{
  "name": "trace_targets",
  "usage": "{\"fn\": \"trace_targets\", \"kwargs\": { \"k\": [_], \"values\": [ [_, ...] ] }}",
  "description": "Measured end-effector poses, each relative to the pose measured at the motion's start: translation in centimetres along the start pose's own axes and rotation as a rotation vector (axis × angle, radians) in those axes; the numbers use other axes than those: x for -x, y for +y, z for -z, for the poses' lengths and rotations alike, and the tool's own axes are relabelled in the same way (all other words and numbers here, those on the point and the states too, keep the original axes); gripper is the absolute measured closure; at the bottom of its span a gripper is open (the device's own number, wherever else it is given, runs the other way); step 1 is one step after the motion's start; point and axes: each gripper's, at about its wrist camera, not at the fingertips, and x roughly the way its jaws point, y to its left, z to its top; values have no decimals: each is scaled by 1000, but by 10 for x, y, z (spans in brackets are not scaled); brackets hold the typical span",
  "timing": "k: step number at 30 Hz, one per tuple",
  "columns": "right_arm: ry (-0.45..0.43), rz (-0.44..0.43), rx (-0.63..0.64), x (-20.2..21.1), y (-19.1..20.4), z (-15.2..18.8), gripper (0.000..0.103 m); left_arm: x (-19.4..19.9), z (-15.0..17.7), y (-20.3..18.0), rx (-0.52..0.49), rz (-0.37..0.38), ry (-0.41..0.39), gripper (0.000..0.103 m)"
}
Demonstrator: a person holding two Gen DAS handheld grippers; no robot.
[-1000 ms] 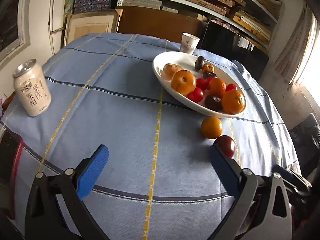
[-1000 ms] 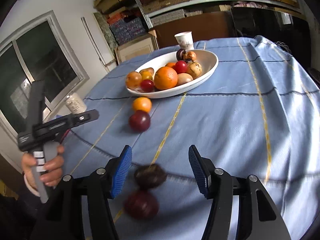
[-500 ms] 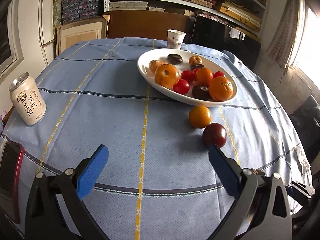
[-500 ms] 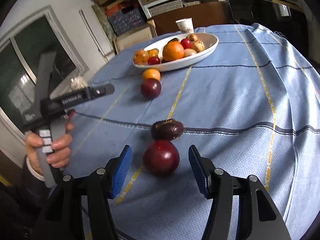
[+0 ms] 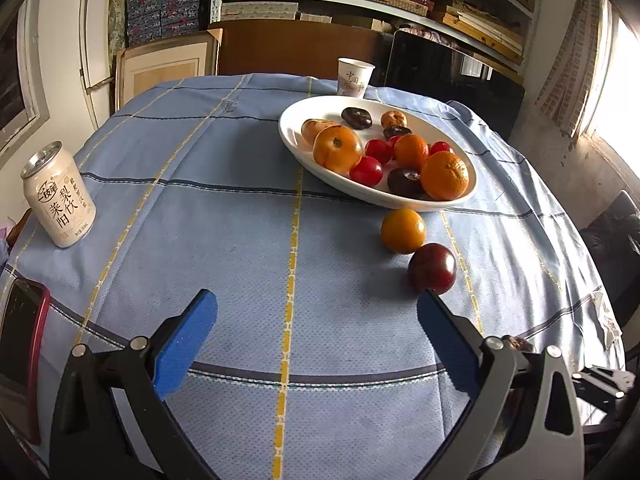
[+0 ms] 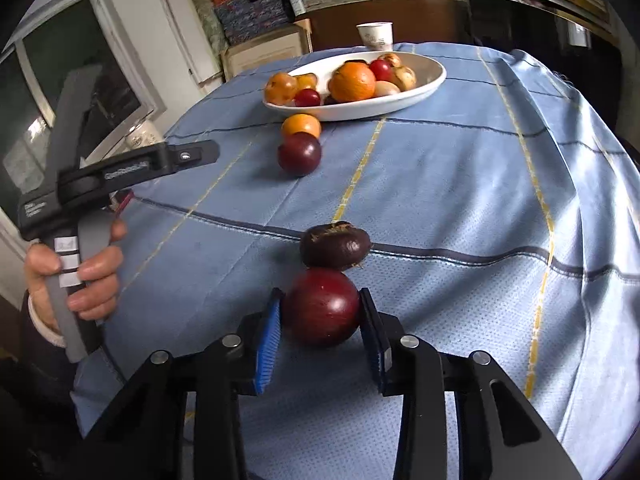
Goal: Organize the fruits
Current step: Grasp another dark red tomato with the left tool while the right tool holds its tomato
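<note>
Plum (image 6: 322, 306) is sitting squarely between right gripper (image 6: 320, 322) pads, gripped near the table's front edge; left gripper (image 5: 316, 344) is hovering open.

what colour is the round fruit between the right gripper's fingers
Dark red, glossy round fruit, clearest in the right wrist view.

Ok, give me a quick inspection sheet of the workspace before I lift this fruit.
Surface: blue striped tablecloth, wrinkled at the right edge.
Job's things: white oval plate holding oranges and small fruits; loose orange and dark red plum near it; chestnut-like fruit touching the gripped plum.
Clutter: drink can, paper cup, red-cased phone.
Grippers: right gripper jaws closed on the gripped plum; left gripper open, empty.
Cables: nothing seen.
Surroundings: stacked shelves, window.
</note>
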Motion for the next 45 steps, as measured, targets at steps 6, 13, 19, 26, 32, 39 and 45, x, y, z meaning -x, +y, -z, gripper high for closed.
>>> {"fn": "trace_targets", "kwargs": {
  "k": [6,13,19,26,32,39,45],
  "values": [
    [-247,-111,-78,51,-19,-54,65,-7,2,-11,-45,-1,8,5],
    [-443,46,-100,33,-50,-104,65,-18,5,-28,-75,-3,48,5],
    [-361,75,-156,5,-70,-94,65,-31,0,-39,-64,3,76,5],
    [-354,98,-142,2,-65,-91,65,-40,-4,-62,-117,-9,72,5],
    [-309,64,-179,-3,-70,-90,64,-45,-6,-76,-157,-11,75,20],
    [-306,53,-159,-3,-63,-89,64,-57,-9,-81,-151,-8,107,30],
    [-298,46,-163,-3,-63,-90,64,-62,-13,-87,-149,0,115,41]
  ]
}}
